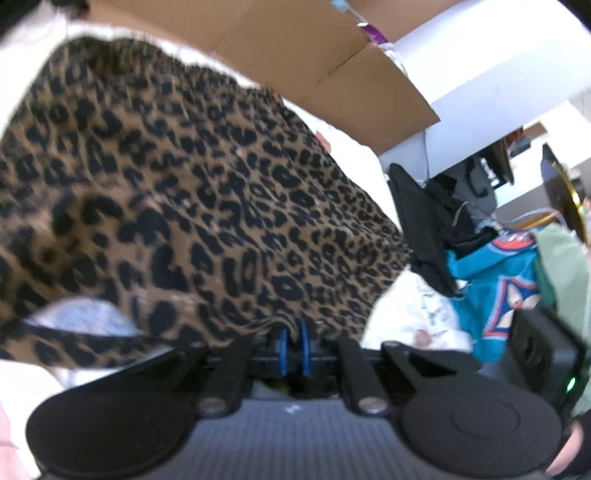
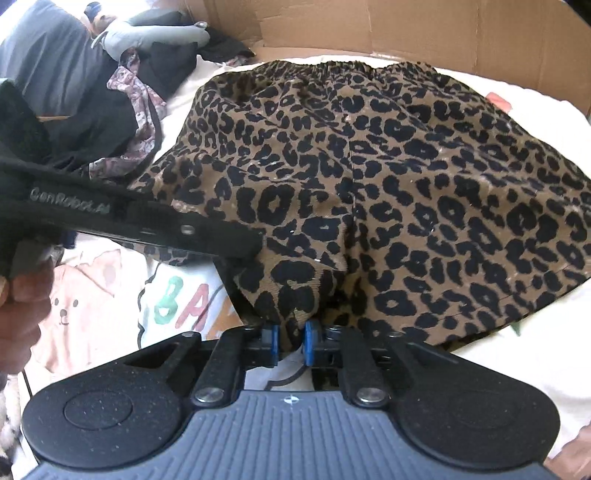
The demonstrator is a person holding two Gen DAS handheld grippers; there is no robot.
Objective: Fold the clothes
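- White bedding (image 2: 517,369) printed with cartoon animals and letters covers the surface, with a cardboard wall (image 2: 369,26) standing behind it.
- Left gripper (image 1: 293,341): blue pads nearly together, pinching the near hem of the leopard-print skirt (image 1: 192,192).
- Right gripper (image 2: 291,341): blue pads clamped on a bunched fold of the skirt's near edge (image 2: 388,184); the left gripper's body (image 2: 147,221) crosses in from the left and meets the same hem.
- Outward, the skirt spreads away from both grippers, its gathered waistband at the far side near the cardboard.
- Beyond, dark clothes (image 2: 92,122) are piled at one side; a teal garment (image 1: 495,288) lies at the other.
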